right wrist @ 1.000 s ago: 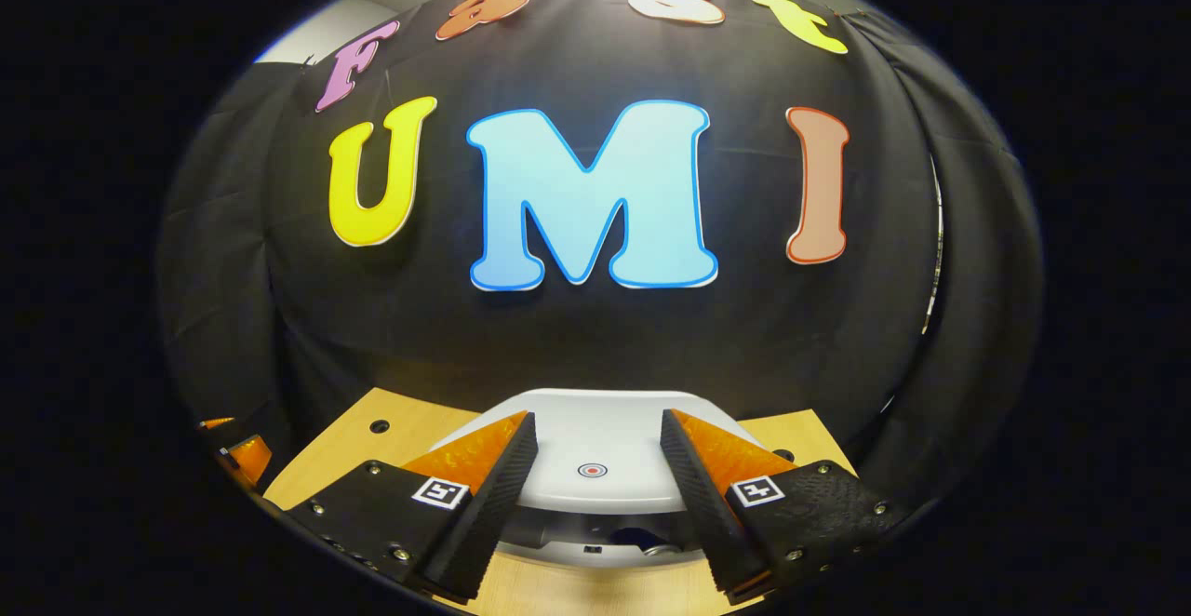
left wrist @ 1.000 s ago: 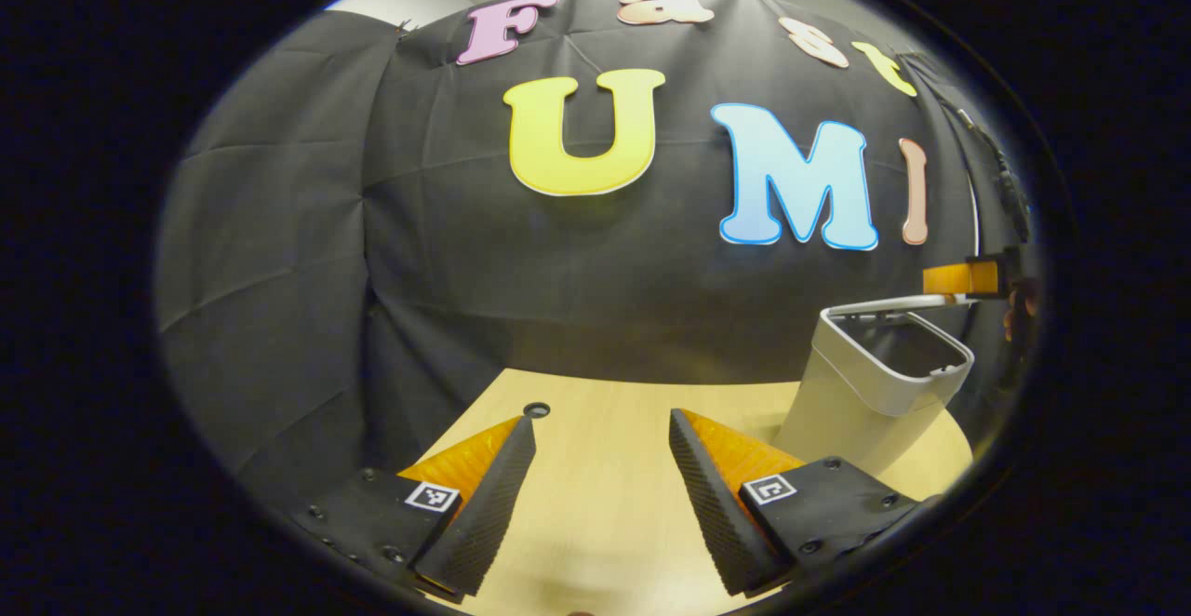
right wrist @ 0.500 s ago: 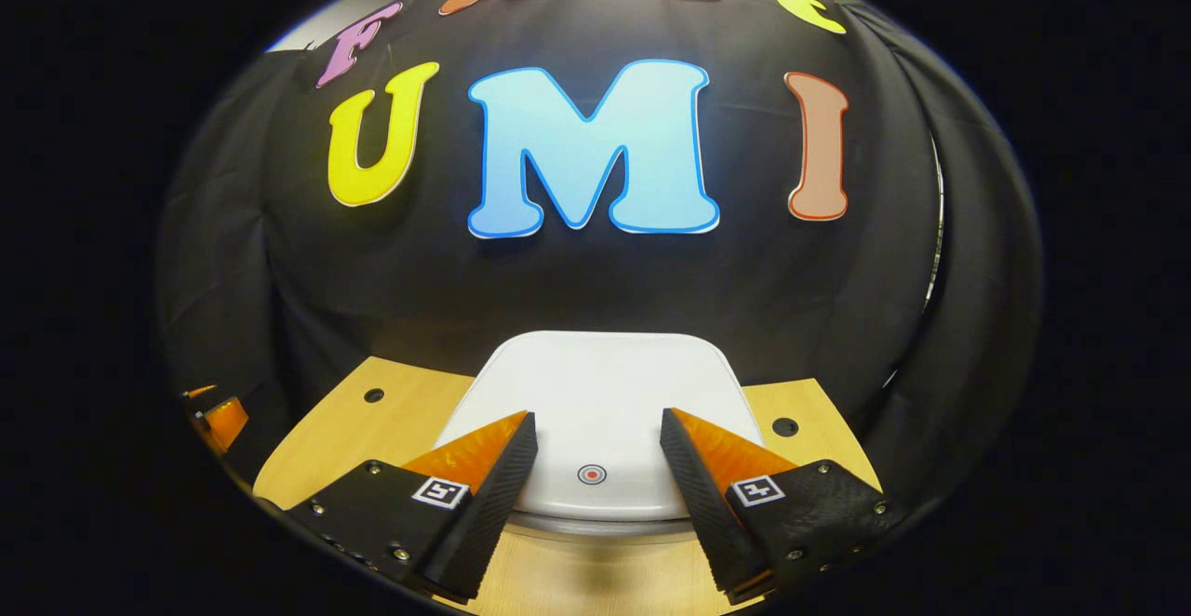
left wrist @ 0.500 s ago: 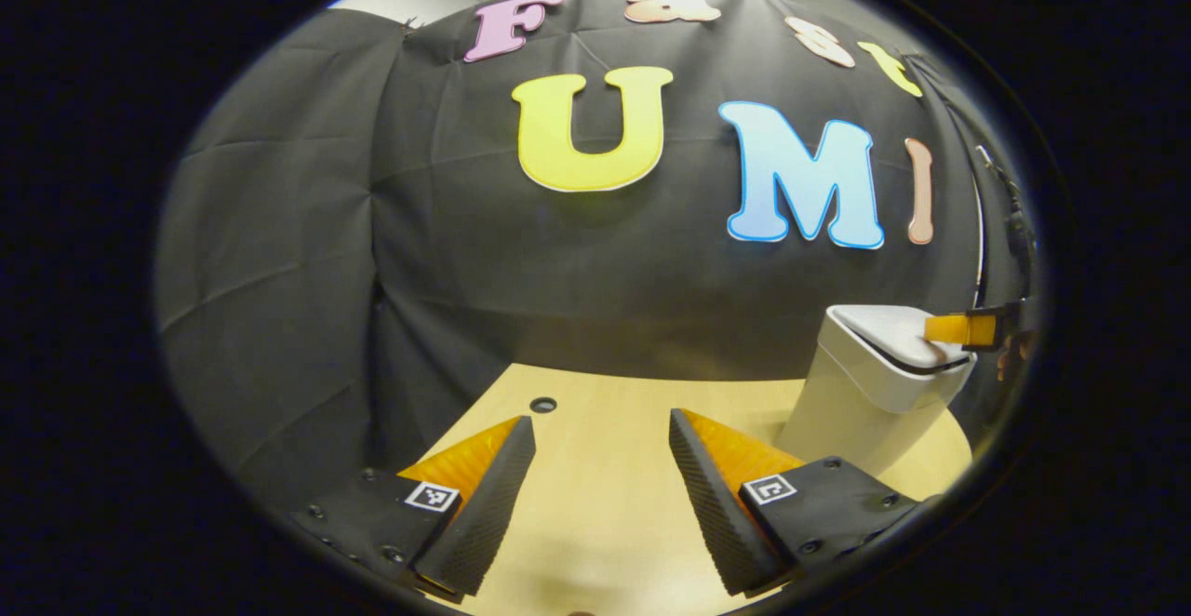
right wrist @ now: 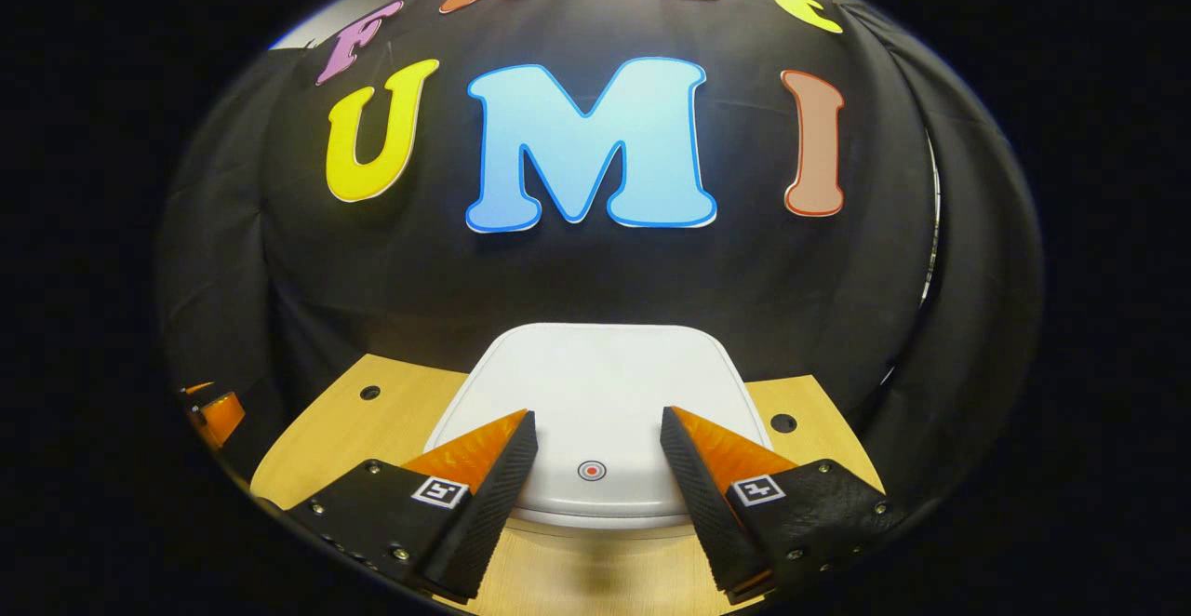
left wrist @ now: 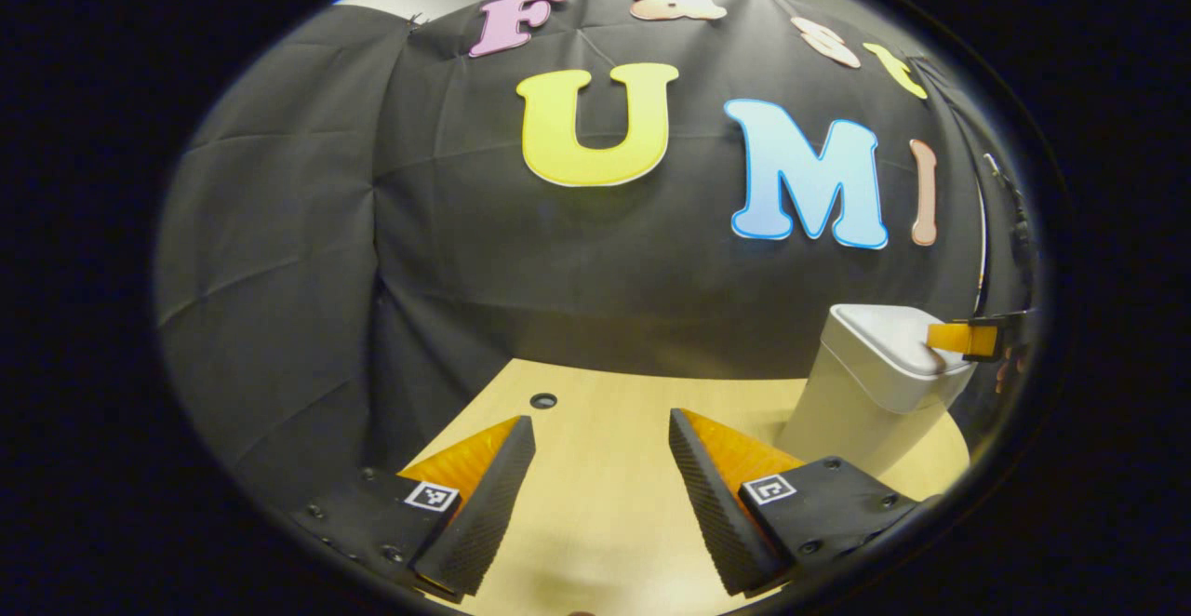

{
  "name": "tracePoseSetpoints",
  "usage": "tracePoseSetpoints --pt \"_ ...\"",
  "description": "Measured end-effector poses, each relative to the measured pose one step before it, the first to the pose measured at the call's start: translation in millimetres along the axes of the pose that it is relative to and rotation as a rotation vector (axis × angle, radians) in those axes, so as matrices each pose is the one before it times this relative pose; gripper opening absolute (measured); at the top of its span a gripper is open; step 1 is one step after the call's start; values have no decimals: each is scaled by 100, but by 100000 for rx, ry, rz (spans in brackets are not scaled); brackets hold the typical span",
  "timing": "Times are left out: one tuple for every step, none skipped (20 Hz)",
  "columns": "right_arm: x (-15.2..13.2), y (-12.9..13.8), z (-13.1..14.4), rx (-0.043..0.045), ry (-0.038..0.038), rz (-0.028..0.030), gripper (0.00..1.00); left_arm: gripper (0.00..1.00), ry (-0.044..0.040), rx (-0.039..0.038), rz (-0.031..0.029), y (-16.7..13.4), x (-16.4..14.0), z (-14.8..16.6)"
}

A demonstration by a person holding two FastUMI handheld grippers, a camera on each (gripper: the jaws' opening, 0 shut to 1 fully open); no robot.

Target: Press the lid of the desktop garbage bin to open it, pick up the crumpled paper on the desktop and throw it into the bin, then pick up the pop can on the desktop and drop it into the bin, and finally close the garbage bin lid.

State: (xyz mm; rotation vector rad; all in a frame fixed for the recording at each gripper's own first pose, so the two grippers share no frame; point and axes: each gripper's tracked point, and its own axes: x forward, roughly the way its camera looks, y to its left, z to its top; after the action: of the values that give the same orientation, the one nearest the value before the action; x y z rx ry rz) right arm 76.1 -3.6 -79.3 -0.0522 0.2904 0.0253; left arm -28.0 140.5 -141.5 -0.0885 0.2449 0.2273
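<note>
The white desktop bin [left wrist: 861, 402] stands at the right of the wooden table, its lid [left wrist: 884, 332] down and flat. In the right gripper view the lid [right wrist: 595, 383] lies just below my fingers, with a small red ring mark [right wrist: 591, 471] near its front edge. My right gripper [right wrist: 595, 430] is open over the lid's front part, nothing between the fingers; its fingers [left wrist: 949, 337] rest on the lid's front edge in the left gripper view. My left gripper [left wrist: 600, 430] hangs open over bare table left of the bin.
The light wooden table [left wrist: 595, 504] has small round holes, one [left wrist: 542, 401] far left of the bin and others [right wrist: 782, 423] beside the bin. The black cloth wall stands close behind the bin. Part of the left gripper [right wrist: 214, 416] shows at the far left.
The lid swung down from open to flat on the bin under the right gripper, which followed it down. The left gripper barely moved.
</note>
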Motion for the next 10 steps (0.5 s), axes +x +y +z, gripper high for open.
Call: tracePoseSetpoints --pt "-27 -63 1 31 154 -13 88 95 153 -212 -104 -51 74 -51" --pt "6 39 -50 39 45 -49 88 95 160 -332 -148 -20 101 -8" --pt "35 -7 -17 22 42 -2 88 95 141 -384 -225 -48 -19 -121" --pt "3 11 16 13 -114 -26 88 95 153 -320 -162 -70 11 12" --pt "-23 -6 -85 2 -131 -15 88 95 203 -187 -152 -37 16 -84" --pt "-32 -9 33 165 -411 -64 88 95 280 -93 7 -80 117 -80" --pt "13 -17 -41 428 -628 -131 88 95 120 -61 -37 -31 17 -139" --pt "-30 -24 -20 637 -964 -272 88 92 81 -133 44 25 -62 -41" --pt "52 3 -21 742 -1159 -322 88 92 112 -111 69 19 -29 24" --pt "-48 4 53 633 -1310 -341 88 92 234 -100 88 68 11 -87"
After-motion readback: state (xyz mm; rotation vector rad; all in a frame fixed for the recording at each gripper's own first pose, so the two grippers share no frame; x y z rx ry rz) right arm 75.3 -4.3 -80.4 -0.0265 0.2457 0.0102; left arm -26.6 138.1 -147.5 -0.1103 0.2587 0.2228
